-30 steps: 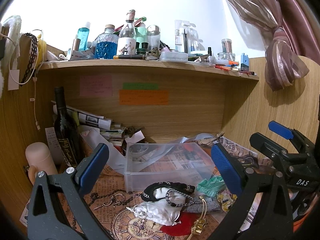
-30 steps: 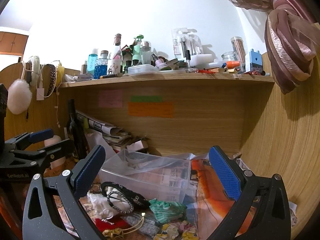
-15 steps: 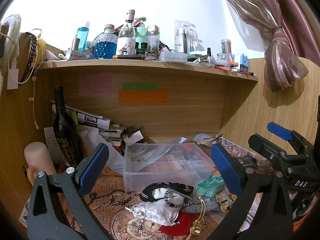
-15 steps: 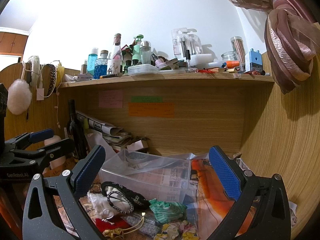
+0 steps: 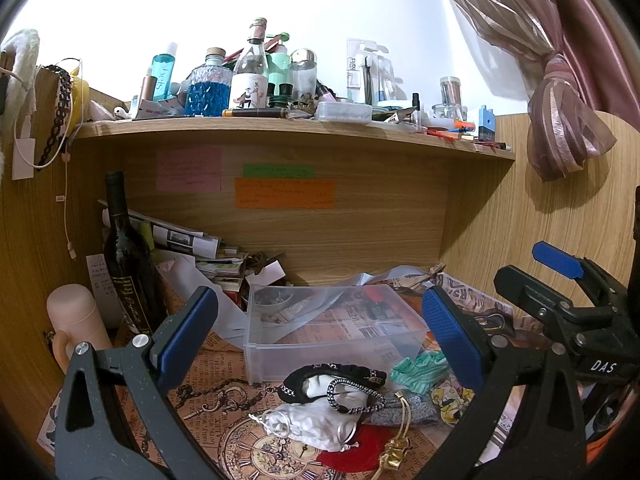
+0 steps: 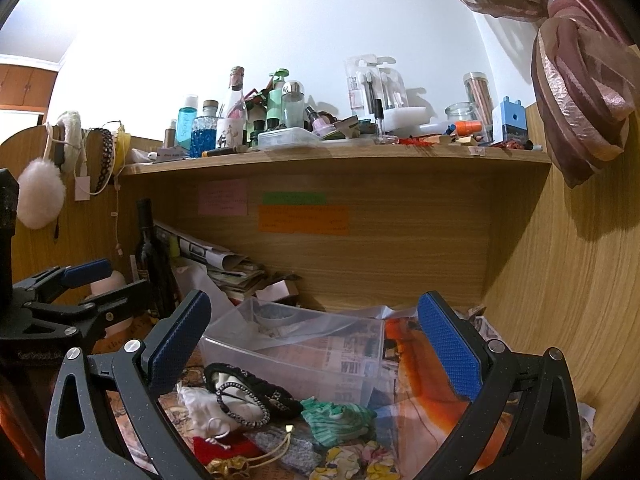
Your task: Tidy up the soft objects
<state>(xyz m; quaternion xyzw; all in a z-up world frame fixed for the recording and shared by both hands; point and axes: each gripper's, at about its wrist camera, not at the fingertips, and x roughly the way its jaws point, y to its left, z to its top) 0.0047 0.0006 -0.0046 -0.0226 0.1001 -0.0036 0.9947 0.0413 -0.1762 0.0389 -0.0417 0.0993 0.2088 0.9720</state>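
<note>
Your left tool and right tool had speckled dark-grey frames, blue textured pads, silver screws, and white "DAS" lettering.

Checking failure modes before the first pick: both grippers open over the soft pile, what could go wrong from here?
1. The black scrunchie, beaded hair tie and white pouch overlap; a pinch by the left gripper may lift several.
2. The gold cord crosses the grey piece and could snag.
3. The clear bin sits just behind the pile; the right gripper may shove it.
</note>
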